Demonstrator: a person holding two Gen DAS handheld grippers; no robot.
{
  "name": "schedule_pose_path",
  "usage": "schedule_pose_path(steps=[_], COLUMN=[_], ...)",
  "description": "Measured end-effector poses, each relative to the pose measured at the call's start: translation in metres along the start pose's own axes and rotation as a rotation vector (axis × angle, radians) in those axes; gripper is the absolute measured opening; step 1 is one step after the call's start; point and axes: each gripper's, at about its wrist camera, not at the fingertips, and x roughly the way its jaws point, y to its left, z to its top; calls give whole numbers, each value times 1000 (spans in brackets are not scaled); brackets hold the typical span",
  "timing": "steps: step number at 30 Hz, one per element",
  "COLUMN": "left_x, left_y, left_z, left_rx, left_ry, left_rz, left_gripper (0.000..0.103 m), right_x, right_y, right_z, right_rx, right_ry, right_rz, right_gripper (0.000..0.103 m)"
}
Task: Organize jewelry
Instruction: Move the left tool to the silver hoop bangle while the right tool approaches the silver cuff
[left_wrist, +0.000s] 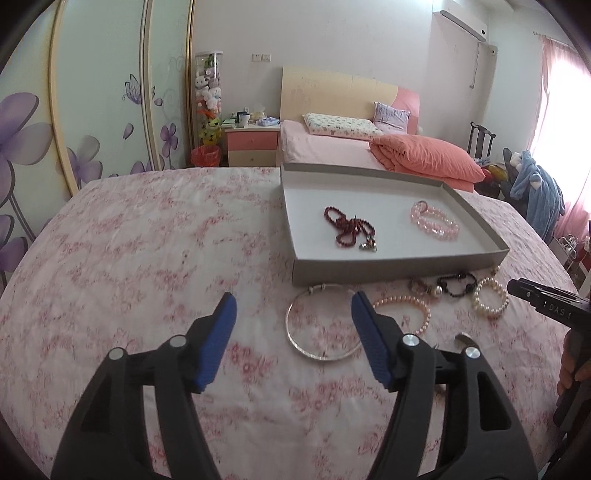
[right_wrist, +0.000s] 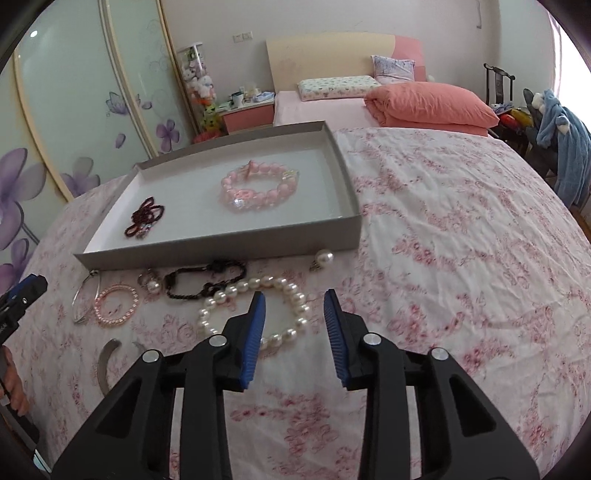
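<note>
The shallow grey tray (right_wrist: 221, 243) lay on the floral bedspread (right_wrist: 461, 229), its long axis running along the row of loose jewelry just before its near edge. Inside were a dark red bead string (left_wrist: 349, 229) and a pink bracelet (right_wrist: 258, 188). Outside, the white pearl bracelet (right_wrist: 255, 310) lay flat beneath the right gripper (right_wrist: 294, 317), jaws parted and empty; the left gripper (left_wrist: 293, 314) hung released beside the silver bangle (left_wrist: 321, 325). Open bedspread stretched right of the tray

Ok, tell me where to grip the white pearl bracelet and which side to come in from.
Take the white pearl bracelet across its near arc, coming down from above. It lies flat as an open loop on the bedspread, so one finger can drop inside the ring and the other outside. The right gripper hangs open over that arc, and the far side crowds the black bracelet.
</note>
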Motion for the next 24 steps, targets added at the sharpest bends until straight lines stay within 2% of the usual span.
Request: schedule_pose_path(steps=[7, 9, 11, 12, 17, 24], left_x=[-1, -1, -1, -2, -5, -3], left_y=[2, 7, 14, 19, 39, 43], left_z=[-8, -6, -3, -1, 7, 7], left_rx=[-9, -27, -49, -60, -111, -113], left_ry=[4, 3, -5, -12, -37, -25], left_rz=[7, 17, 27, 33, 67, 80], left_gripper=[68, 68, 68, 68, 69, 69], right_x=[-17, -21, -24, -24, -21, -4], right_y=[33, 47, 62, 69, 97, 126], right_z=[-21, -32, -42, -46, -56, -56], right_rx=[-49, -81, -114, -130, -200, -270], right_ry=[28, 46, 61, 68, 93, 129], right_rz=[159, 199, 225, 232, 212, 115], right_gripper=[33, 39, 58, 60, 72, 77])
